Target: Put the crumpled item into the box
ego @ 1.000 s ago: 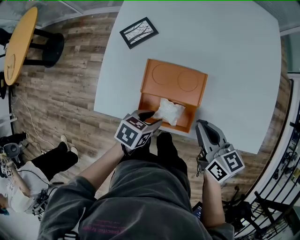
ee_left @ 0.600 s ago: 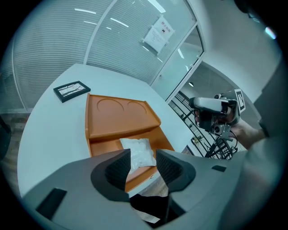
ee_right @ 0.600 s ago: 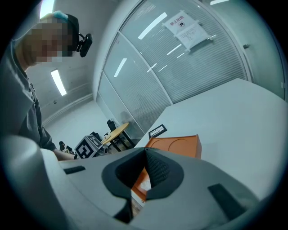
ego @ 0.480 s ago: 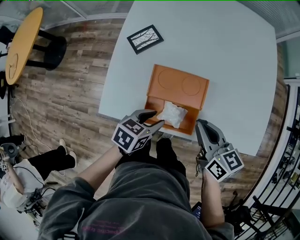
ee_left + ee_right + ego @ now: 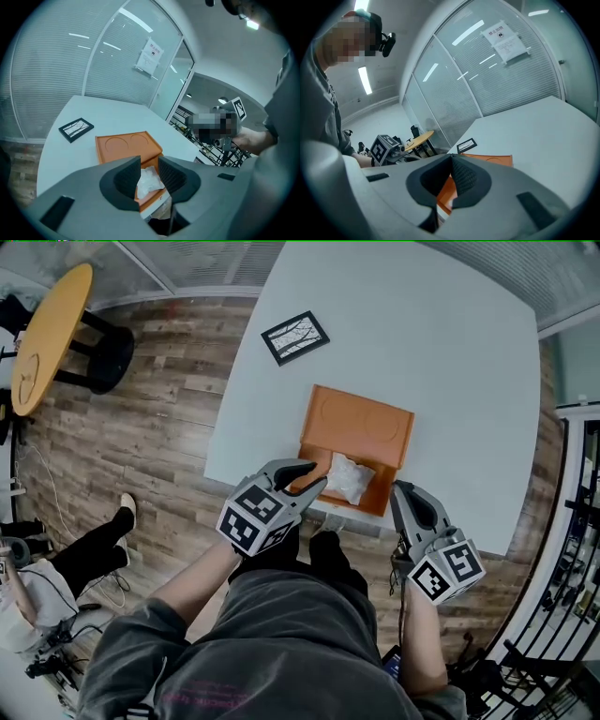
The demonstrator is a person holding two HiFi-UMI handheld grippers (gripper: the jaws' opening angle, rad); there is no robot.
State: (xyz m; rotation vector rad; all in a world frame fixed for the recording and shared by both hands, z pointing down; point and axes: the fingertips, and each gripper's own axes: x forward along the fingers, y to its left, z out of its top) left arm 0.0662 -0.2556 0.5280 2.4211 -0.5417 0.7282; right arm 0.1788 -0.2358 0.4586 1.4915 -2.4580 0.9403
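An orange box (image 5: pixel 360 418) lies open on the pale table (image 5: pixel 450 352), its lid flat behind it. The white crumpled item (image 5: pixel 349 477) rests inside the box's near compartment. My left gripper (image 5: pixel 313 478) hovers at the box's near left corner, above the table edge. Its jaws are open and have just been closing, with nothing between them. In the left gripper view the crumpled item (image 5: pixel 149 180) shows beyond the gap of the left gripper (image 5: pixel 149 161), above the box (image 5: pixel 123 144). My right gripper (image 5: pixel 403 491) hangs off the box's near right corner, shut and empty; the right gripper (image 5: pixel 451 159) shows its tips meeting.
A black picture frame (image 5: pixel 294 337) lies on the table's far left part. A round yellow table (image 5: pixel 47 334) and a dark stool (image 5: pixel 108 348) stand on the wooden floor at left. A seated person (image 5: pixel 56 568) is at lower left. Metal railing (image 5: pixel 572 549) runs along the right.
My left gripper has lifted away from the crumpled item and drawn back to the box's near corner, its jaws narrower. The right gripper rose slightly. The item stays in the box.
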